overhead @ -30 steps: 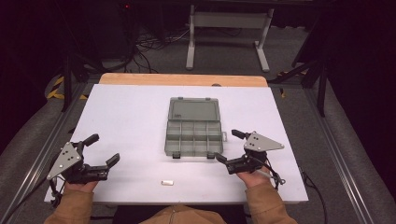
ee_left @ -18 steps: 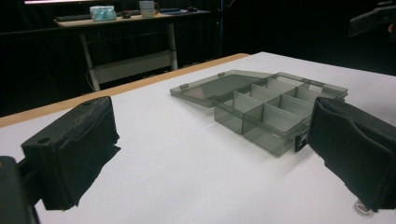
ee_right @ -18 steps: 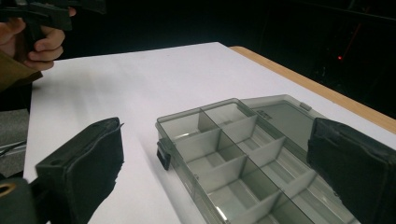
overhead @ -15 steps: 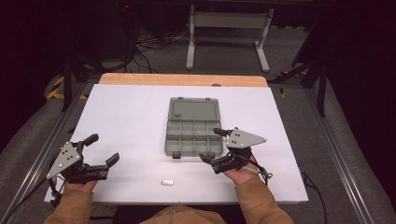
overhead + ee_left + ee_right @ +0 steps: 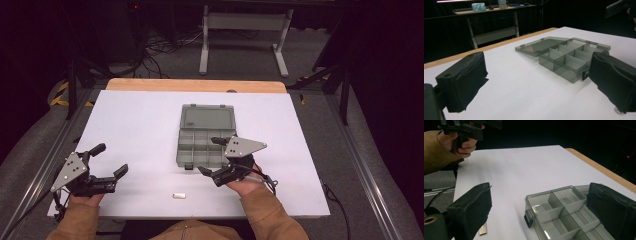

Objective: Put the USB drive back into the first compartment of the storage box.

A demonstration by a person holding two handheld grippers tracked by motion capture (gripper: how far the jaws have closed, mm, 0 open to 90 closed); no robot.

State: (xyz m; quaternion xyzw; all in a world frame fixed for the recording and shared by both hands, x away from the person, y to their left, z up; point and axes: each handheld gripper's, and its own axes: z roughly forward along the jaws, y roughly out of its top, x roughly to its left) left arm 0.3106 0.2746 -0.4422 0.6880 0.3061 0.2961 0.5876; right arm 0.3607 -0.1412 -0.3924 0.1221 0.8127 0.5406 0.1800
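From the high view we see the box (image 5: 205, 134) lying open in the middle of the table (image 5: 135, 125). Our right gripper (image 5: 218, 156) hovers at the box's near right corner, jaws spread. Our left gripper (image 5: 111, 161) sits well left of the box, also spread, and a small white piece (image 5: 178, 196) lies nearer us than the box.

In the left gripper view, the box (image 5: 564, 56) lies ahead between the wide jaws.

In the right gripper view, the box (image 5: 559, 215) lies between the parted jaws, its latch (image 5: 528, 219) facing us.

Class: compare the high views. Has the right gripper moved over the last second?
Yes. The right gripper has slid left, from beside the organizer box's right edge to over its near right corner.
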